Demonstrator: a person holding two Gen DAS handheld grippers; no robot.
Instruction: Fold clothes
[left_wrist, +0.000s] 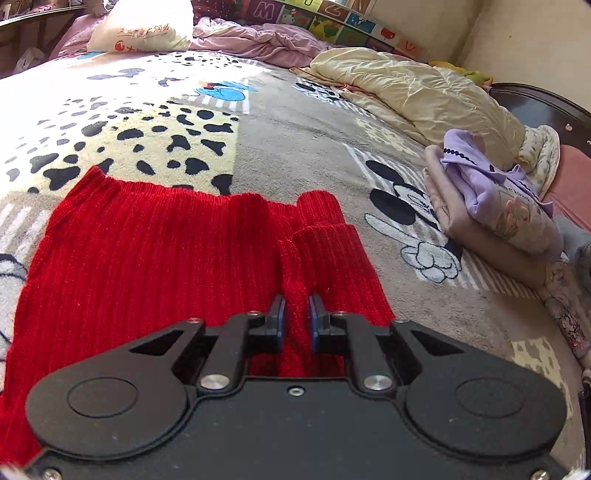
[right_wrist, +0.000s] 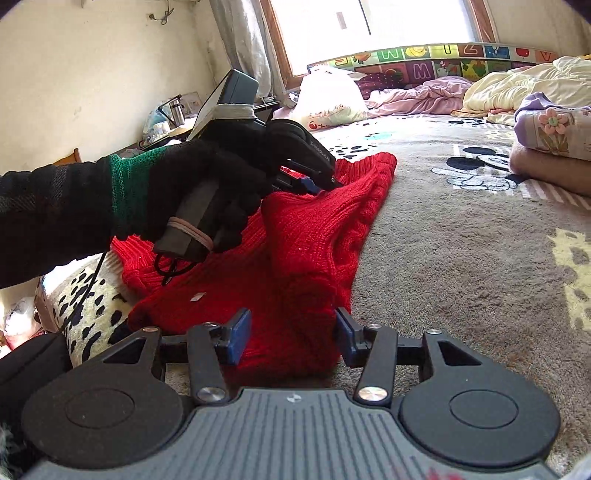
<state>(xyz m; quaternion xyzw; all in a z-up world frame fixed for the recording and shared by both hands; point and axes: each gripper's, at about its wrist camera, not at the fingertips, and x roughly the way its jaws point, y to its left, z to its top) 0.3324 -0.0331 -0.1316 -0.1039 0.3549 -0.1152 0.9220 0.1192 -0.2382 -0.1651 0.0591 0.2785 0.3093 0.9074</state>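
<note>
The red sweater (left_wrist: 147, 251) lies on the patterned blanket (left_wrist: 303, 155) that covers the bed, in the lower left of the left wrist view, its ribbed hem running from 9 o'clock toward 1 o'clock. Two sleeves are folded in along its right side, their cuffs (left_wrist: 321, 218) pointing toward 12 o'clock. To the right of the sweater, open grey blanket runs out to 3 o'clock, where a stack of folded clothes (left_wrist: 495, 214) sits near the bed's edge. A cream quilt (left_wrist: 417, 96) is heaped at 1 o'clock, a pink sheet (left_wrist: 266, 40) at 12 o'clock beside a white pillow (left_wrist: 147, 26). Between the hem and these piles the blanket is bare.

The left gripper (left_wrist: 296, 312) has its jaws drawn nearly together, pinching a raised ridge of red knit between the blue pads.

In the right wrist view the sweater (right_wrist: 306, 236) bunches up from 6 o'clock toward 12 o'clock, with bare blanket from 1 to 5 o'clock. The right gripper (right_wrist: 291, 332) stands wide open, its pads either side of the sweater's near edge, gripping nothing. The gloved left hand (right_wrist: 199, 181) holds the other tool at 10 o'clock.
</note>
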